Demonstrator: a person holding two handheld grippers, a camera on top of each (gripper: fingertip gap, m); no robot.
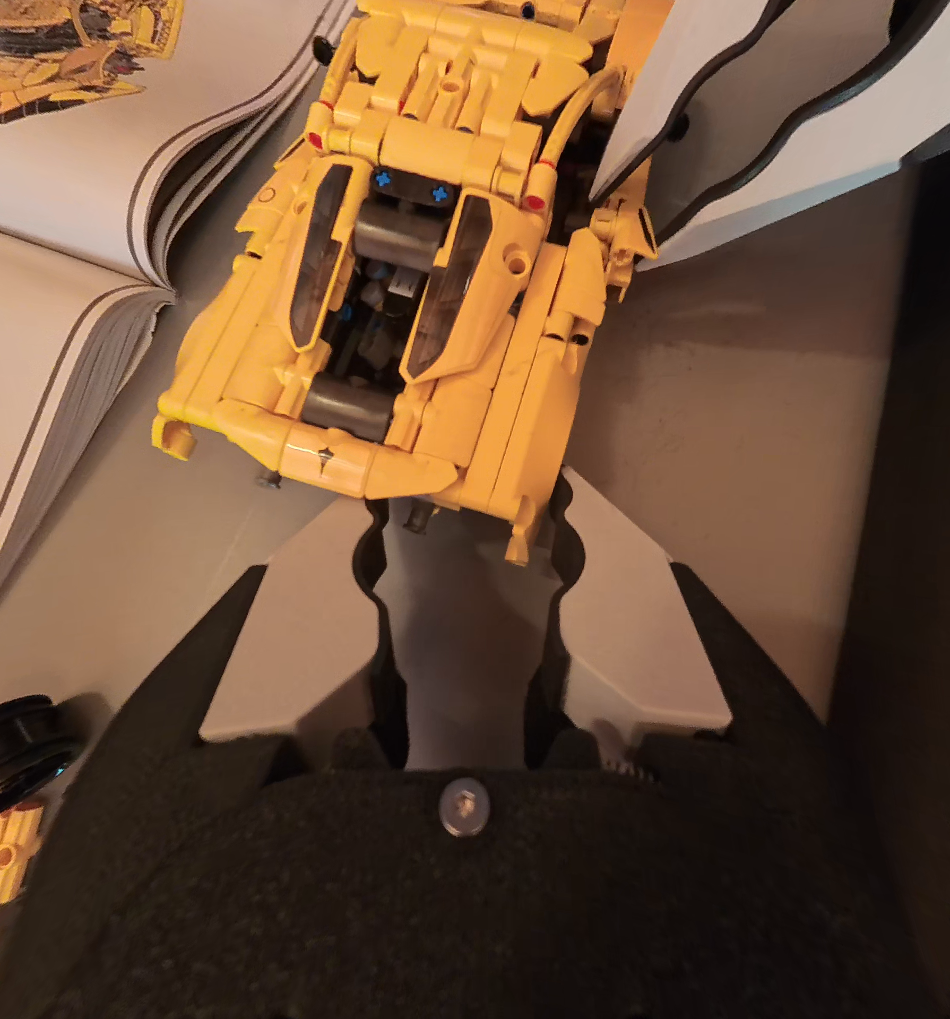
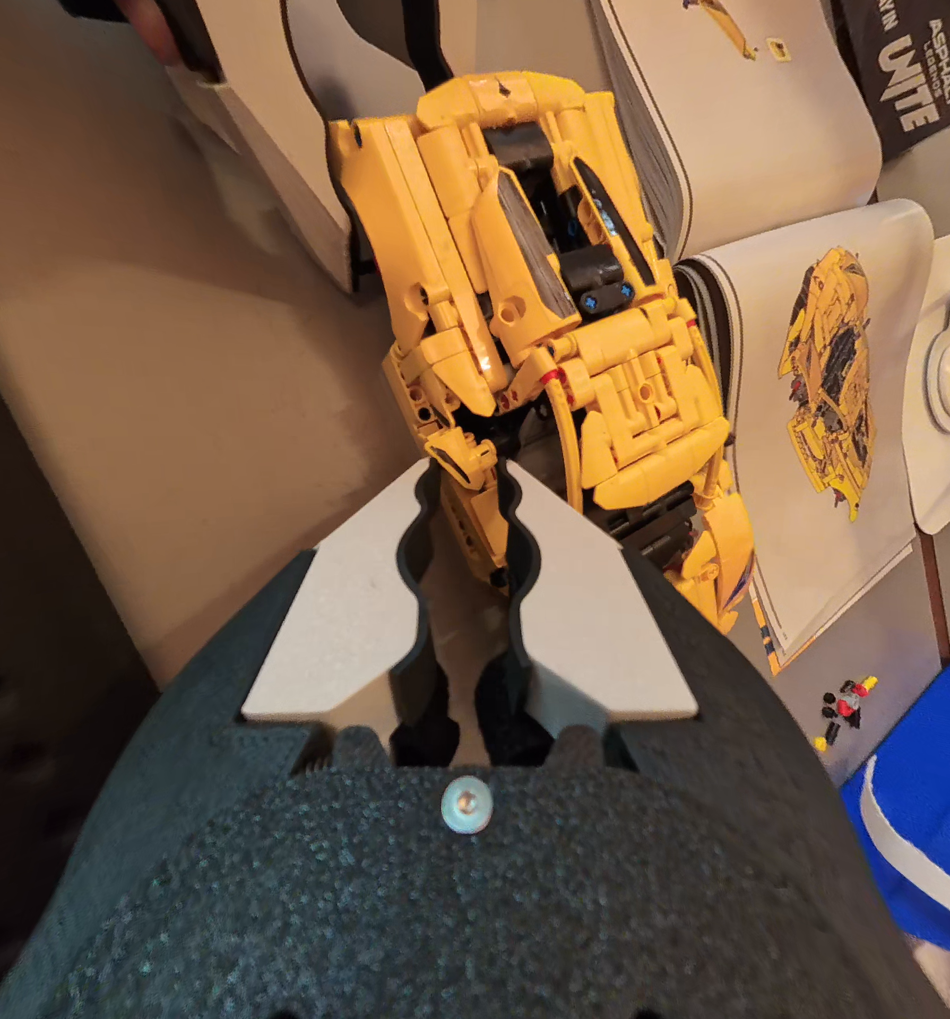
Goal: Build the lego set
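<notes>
- The glossy yellow lego car (image 1: 401, 287), all ribbed panels and smoky windows, lies on the matte beige table (image 1: 737, 386) between the two grippers.
- The left gripper (image 1: 464, 496) gapes wide with wavy black pads, straddling the car's near edge and clamping nothing.
- The right gripper (image 2: 464, 468) is nearly closed, pinching a thin yellow side piece.
- The open instruction book (image 2: 825, 386) crowds the car's far side.

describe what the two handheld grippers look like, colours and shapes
The left gripper and right gripper look alike: a rough-textured black body with one silver screw at its centre, and two pale grey wedge-shaped fingers lined with wavy black rubber pads. No cables or markings show.
</notes>
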